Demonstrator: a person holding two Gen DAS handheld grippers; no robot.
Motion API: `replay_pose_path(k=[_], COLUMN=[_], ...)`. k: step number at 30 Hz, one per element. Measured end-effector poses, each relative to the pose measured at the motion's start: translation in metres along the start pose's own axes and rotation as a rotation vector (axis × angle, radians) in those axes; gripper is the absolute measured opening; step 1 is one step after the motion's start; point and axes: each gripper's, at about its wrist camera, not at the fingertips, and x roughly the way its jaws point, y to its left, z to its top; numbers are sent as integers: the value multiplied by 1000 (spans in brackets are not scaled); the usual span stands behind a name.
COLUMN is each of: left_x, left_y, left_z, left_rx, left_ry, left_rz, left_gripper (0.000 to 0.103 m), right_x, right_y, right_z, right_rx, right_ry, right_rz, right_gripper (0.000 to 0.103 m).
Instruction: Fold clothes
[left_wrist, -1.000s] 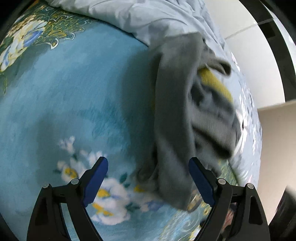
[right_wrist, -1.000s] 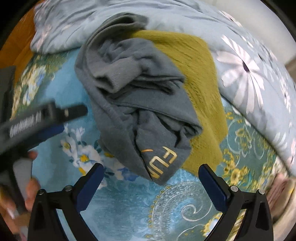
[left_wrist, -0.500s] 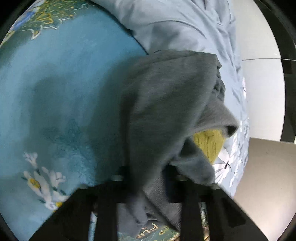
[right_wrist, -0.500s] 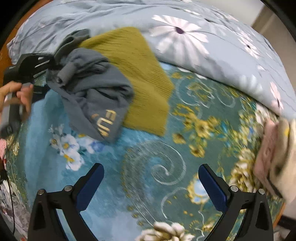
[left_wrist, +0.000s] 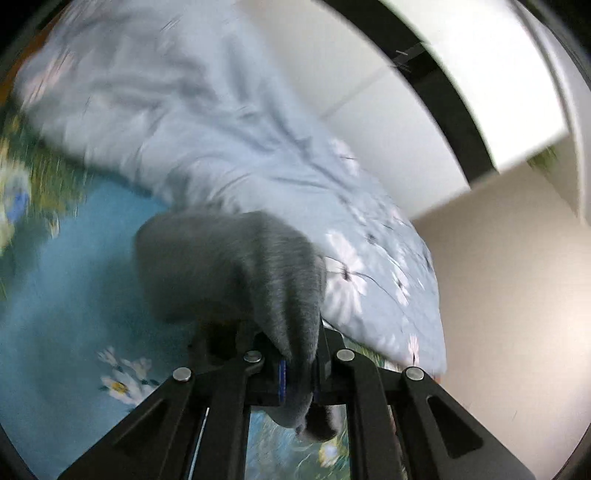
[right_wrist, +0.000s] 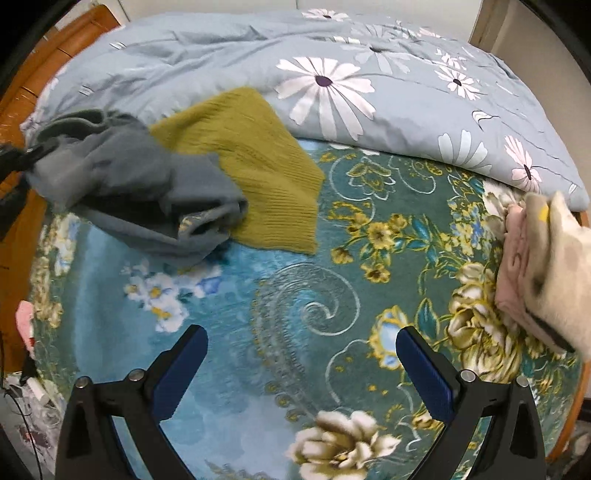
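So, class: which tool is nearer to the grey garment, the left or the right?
Left. The left tool is shut on the grey garment, gripping its fabric. The right tool is open, hanging over the bedspread, apart from the garment.

left wrist view heavy motion blur, quilt (left_wrist: 221, 122) smeared, bright glare off wall (left_wrist: 517, 280) at right. right wrist view evenly lit, mostly sharp, grey garment (right_wrist: 122, 184) blurred at left. fisheye bending, dark corners.
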Motion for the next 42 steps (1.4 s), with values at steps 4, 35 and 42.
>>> replay_pose_path(k=[4,35,42], left_x=[-83,47,-52], left_y=[-19,-45,-10], left_z=[4,-201,-167], left_rx=[133,25,-120], left_ry=[-27,633,374], left_rz=[-79,94,239], left_gripper=[10,50,55], right_x=[-23,-60,2], right_y=[-3,-124,-90], right_z=[-19,-163,-165], right_rx=[19,294,230], right_ry=[-29,-61,37], right_rz=[20,71,278], right_gripper=[103,103,103])
